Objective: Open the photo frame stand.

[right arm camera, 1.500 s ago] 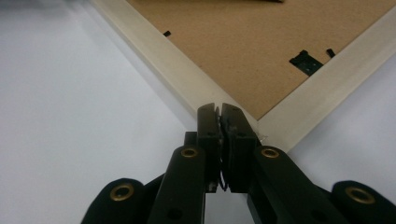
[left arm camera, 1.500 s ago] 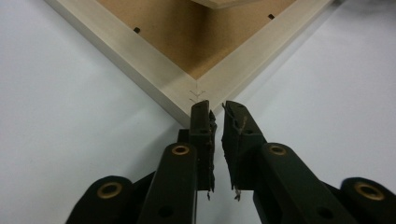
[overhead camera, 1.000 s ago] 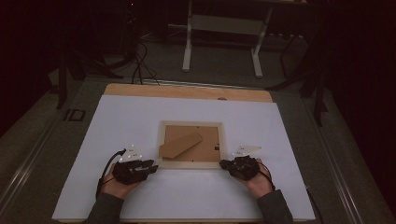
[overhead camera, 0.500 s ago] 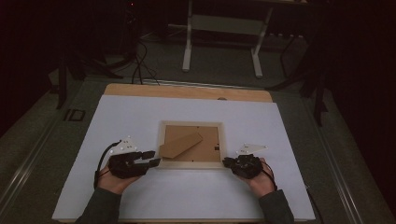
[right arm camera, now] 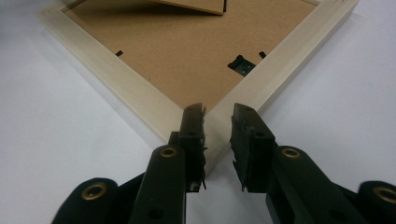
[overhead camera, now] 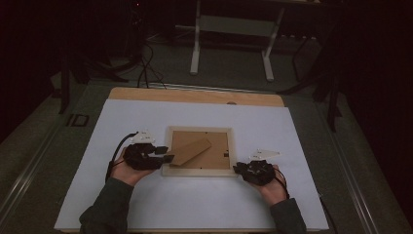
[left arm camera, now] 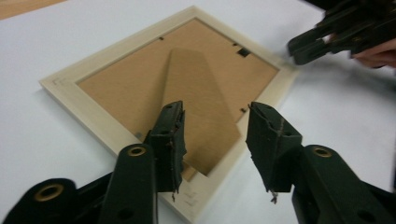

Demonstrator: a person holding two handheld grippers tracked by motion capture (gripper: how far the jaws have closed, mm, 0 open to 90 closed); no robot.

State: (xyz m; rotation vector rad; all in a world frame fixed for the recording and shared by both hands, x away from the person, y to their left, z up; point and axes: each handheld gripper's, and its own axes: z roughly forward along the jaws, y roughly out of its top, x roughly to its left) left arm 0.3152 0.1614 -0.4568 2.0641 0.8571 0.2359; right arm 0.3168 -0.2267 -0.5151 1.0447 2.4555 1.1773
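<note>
We see a picture frame (overhead camera: 200, 151) lying face down on the white sheet (overhead camera: 146, 204) of the table, between our two grippers; its brown backing board (left arm camera: 140, 79) faces up, and the cardboard stand (overhead camera: 191, 151) lies slanted across it. Our left gripper (overhead camera: 164, 154) sits at the frame's near left corner; its jaws have just been opening and now stand well apart, nothing pressed between the fingers (left arm camera: 170, 140); in the left gripper view the tip of the stand and the frame's corner lie in the gap, just beyond the pads. Our right gripper (overhead camera: 239, 169) sits at the frame's near right corner; its jaws have also just been opening, to a narrow gap; in the right gripper view (right arm camera: 218, 140) that corner reaches in between the fingers (right arm camera: 247, 144), but we cannot tell whether the pads touch the wood; a small metal hanger (right arm camera: 241, 63) lies on the backing board just ahead of them.
</note>
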